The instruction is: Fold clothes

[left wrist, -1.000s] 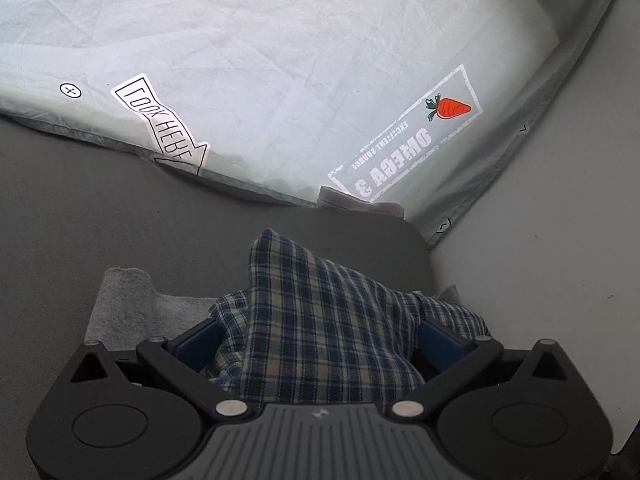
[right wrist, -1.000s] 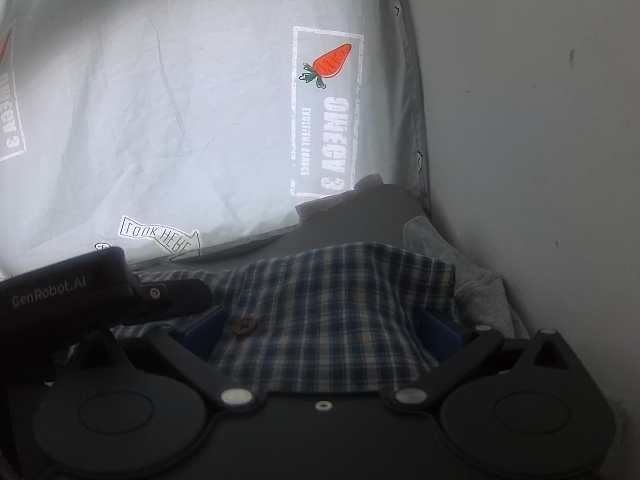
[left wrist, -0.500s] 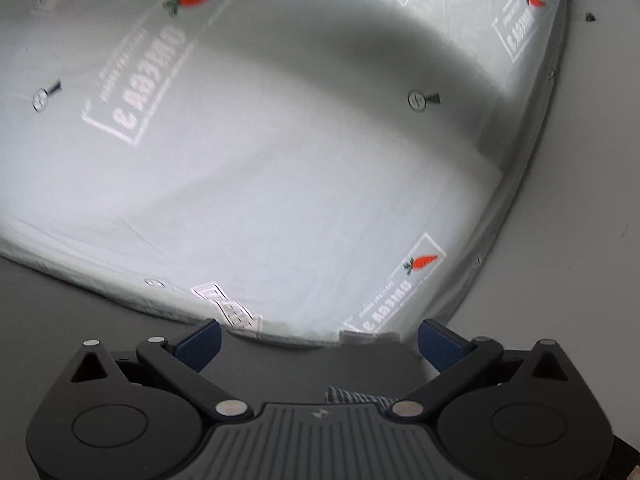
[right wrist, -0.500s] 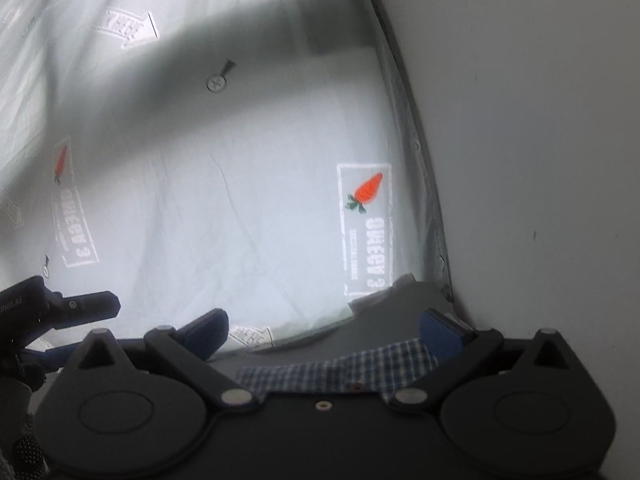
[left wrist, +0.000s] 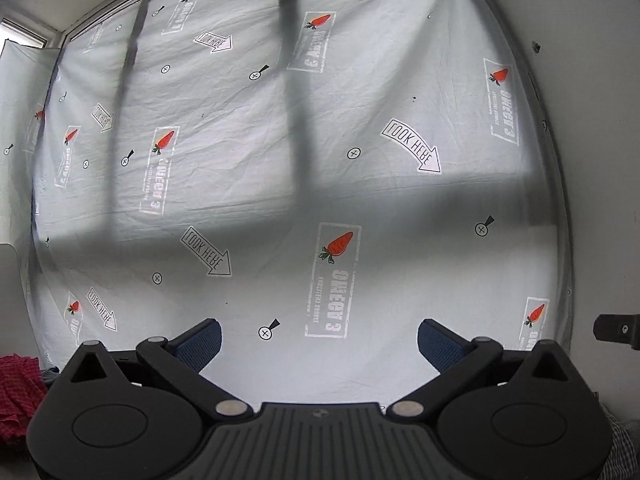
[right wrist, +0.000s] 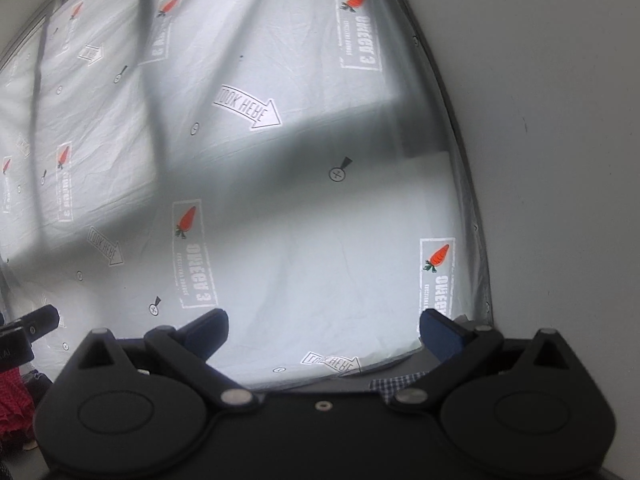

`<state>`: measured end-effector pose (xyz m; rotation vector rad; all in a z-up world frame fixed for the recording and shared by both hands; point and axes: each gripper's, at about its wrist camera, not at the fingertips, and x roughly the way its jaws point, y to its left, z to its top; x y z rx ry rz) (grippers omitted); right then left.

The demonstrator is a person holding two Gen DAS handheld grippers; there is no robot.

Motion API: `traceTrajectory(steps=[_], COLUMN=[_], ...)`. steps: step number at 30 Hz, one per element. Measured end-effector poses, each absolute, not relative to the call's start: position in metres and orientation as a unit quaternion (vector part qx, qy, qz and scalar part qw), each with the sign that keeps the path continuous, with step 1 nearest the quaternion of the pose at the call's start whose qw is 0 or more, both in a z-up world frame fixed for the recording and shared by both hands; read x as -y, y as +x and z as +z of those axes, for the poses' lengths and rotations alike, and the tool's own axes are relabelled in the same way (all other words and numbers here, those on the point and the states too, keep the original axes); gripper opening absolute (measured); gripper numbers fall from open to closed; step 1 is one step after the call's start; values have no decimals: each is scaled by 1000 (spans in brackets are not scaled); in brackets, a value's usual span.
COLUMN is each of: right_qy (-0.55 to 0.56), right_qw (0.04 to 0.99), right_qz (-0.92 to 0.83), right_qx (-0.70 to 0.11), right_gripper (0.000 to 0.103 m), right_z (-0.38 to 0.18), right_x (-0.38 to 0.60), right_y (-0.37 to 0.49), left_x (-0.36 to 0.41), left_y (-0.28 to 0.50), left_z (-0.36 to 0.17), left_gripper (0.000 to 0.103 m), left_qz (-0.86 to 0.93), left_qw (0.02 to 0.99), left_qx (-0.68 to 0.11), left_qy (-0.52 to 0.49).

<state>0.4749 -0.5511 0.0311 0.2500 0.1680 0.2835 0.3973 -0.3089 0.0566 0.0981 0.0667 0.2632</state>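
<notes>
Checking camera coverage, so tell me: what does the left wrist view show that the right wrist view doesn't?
Only the left view shows the window frame at top left. Only the right view shows a dark tabletop beneath the curtain hem. Both show the printed curtain, red cloth, a sliver of plaid shirt, and open, empty grippers: left, right.

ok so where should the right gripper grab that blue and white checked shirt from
Only a small corner of the blue and white checked shirt shows, lying flat on the dark table just under the open right gripper. A hedged pick: tip down and pinch that exposed edge from above, since flat cloth offers only its border. The rest is hidden, so look lower first.
</notes>
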Motion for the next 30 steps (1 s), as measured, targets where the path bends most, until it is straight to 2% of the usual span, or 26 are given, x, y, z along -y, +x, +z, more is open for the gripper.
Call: traceTrajectory(steps=[7, 19, 24, 30], right_qy=[112, 131, 117, 79], right_qw=[972, 966, 974, 975], right_qz=[182, 164, 114, 89], right_qx=[-97, -152, -156, -190], right_gripper=[103, 103, 103, 103], right_z=[48, 30, 19, 10], right_x=[492, 337, 271, 224], right_y=[400, 247, 171, 122], left_x=[246, 92, 47, 3], left_y=[330, 189, 128, 85], left_z=[62, 46, 32, 26], left_gripper=[103, 103, 103, 103], left_qz=[0, -57, -51, -16], left_qw=[993, 984, 979, 971], left_qx=[-105, -151, -186, -232], left_qy=[-61, -82, -71, -61])
